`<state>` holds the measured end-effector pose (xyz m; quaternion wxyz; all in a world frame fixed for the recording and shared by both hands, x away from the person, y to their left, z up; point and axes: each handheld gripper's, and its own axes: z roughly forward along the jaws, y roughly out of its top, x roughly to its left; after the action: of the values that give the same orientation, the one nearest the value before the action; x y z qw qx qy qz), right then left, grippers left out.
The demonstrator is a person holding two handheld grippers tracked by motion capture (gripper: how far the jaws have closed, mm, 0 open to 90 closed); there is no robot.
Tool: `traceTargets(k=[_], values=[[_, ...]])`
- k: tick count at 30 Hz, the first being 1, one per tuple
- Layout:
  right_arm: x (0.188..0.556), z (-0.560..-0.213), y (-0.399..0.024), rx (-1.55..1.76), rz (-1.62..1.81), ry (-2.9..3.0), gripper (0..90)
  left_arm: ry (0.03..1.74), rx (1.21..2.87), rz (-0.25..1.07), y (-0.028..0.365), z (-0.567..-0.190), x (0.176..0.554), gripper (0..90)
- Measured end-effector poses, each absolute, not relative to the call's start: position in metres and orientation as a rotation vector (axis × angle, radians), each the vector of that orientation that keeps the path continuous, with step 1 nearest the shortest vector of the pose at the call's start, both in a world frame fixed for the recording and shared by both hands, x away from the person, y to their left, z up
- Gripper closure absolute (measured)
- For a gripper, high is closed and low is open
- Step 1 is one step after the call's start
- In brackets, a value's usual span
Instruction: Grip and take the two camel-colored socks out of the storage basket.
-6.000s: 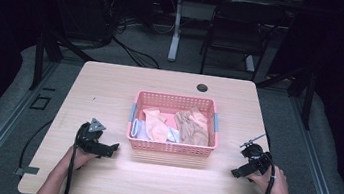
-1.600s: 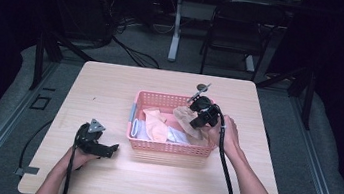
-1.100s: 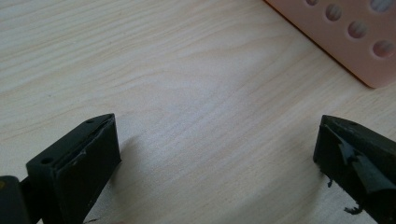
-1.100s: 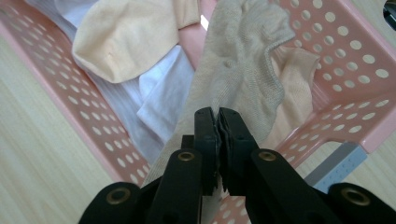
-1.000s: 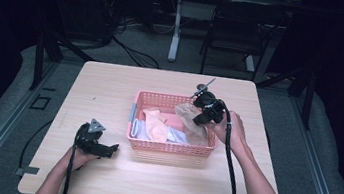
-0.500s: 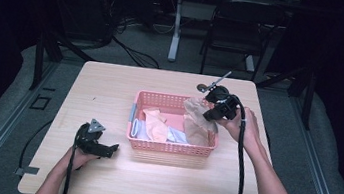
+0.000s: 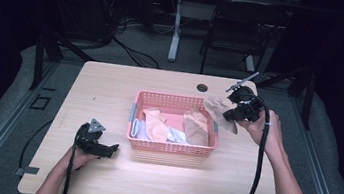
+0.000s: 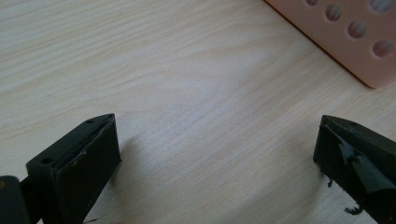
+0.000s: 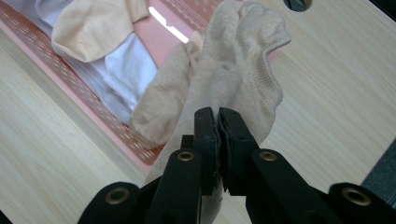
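Since the earlier frames, the right tool (image 7: 235, 109) has been travelling up and out of the basket (image 7: 171, 148) toward its right end, bringing a beige sock (image 7: 218, 110) along with it, while the left tool (image 7: 105, 148) has been staying put on the surface (image 7: 110, 94). Right now the right tool is clenching that sock: in the right gripper view its two black jaws are pressing together on the knit fabric (image 9: 243, 74), and the sock is hanging above the basket's right rim and the bare wood just beside it, its open cuff pointing away from the jaws. A hand (image 7: 263, 132) is gripping the right tool from below, and its cable is trailing down along the forearm. Inside the pink basket (image 9: 154, 163), more socks are lying loosely piled: a peach one (image 7: 156, 122), a white one (image 7: 175, 135) and another beige one (image 7: 196, 128). The left tool (image 8: 215, 154) is resting near the basket's front left corner, well apart from the sock, with its jaws standing wide and released, nothing between them but wood grain; a corner of the basket (image 8: 345, 42) is showing at the upper right of the left gripper view. A small dark hole (image 7: 202, 87) is sitting in the surface behind the basket.
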<state>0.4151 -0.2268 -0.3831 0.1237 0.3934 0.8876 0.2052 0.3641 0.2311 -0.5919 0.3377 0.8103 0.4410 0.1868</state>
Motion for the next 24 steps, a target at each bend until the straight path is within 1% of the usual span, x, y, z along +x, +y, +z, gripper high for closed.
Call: traceTargets(k=[14, 19, 24], values=[[0.405, -0.388, -0.282, 1.291, 0.583, 2.504, 86.3, 1.149, 2.111, 0.487, 0.231, -0.592, 0.364, 0.2], [0.405, -0.400, -0.299, 1.348, 0.565, 2.489, 86.4, 1.149, 2.112, 0.487, 0.231, -0.592, 0.364, 0.2], [0.407, -0.413, -0.307, 1.390, 0.551, 2.490, 86.4, 1.149, 2.111, 0.487, 0.231, -0.592, 0.364, 0.2]])
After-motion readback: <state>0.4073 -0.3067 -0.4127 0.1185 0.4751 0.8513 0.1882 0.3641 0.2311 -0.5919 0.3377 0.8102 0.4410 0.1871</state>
